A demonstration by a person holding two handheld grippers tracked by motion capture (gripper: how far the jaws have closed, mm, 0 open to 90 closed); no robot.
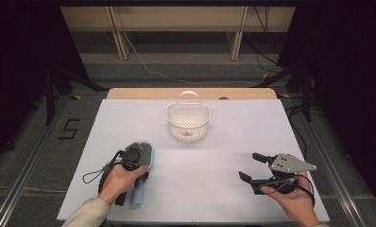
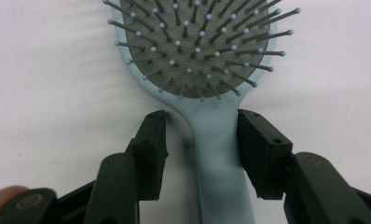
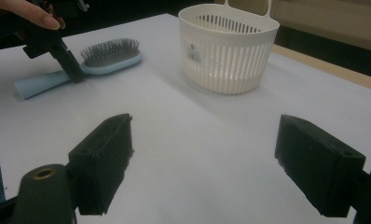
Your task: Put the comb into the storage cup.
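Around the hairbrush (image 2: 221,154) handle, the left gripper (image 2: 202,140) (one pad touching)

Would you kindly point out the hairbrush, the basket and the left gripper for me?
Hairbrush (image 2: 218,154): left gripper view, on the light blue handle.
Basket (image 1: 188,124): high view, on the white slotted front wall.
Left gripper (image 2: 202,149): left gripper view, midway between its fingertips, astride the handle.
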